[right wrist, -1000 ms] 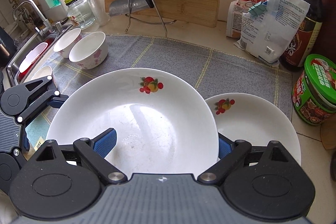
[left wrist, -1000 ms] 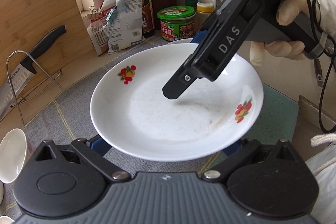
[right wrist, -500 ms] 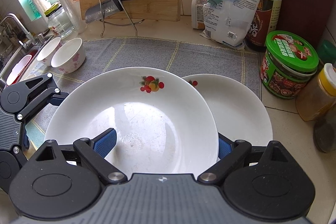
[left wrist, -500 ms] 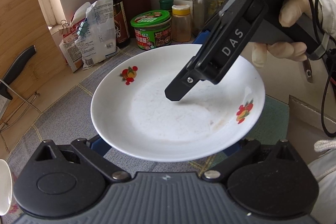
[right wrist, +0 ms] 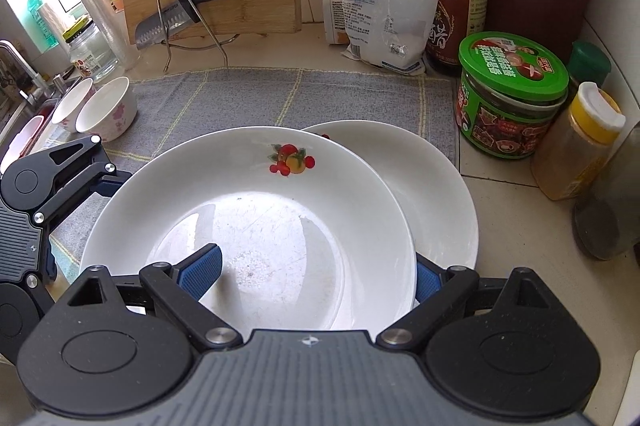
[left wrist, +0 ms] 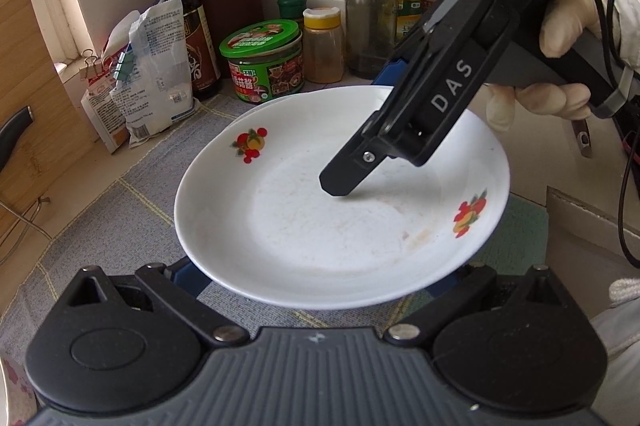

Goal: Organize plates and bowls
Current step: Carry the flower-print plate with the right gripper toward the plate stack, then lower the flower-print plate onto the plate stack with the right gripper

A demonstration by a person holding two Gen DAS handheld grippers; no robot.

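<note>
Two tools [left wrist: 320, 270] [right wrist: 316, 270] clamp one empty fruit-print plate [right wrist: 248, 226] above another plate [right wrist: 432, 186].

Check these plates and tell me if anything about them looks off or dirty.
The held plate is not clean: faint brownish smears and scratch-like marks show on its inner surface near the fruit print in the left wrist view. It also sits off-centre over the second plate below, overlapping it rather than nesting. Nothing looks chipped or spilled.

my plate [right wrist: 248, 226]: white, red-and-orange fruit print
my pads [right wrist: 200, 268]: blue
mat [right wrist: 240, 94]: grey, yellow grid
jar lid [right wrist: 514, 66]: green
</note>
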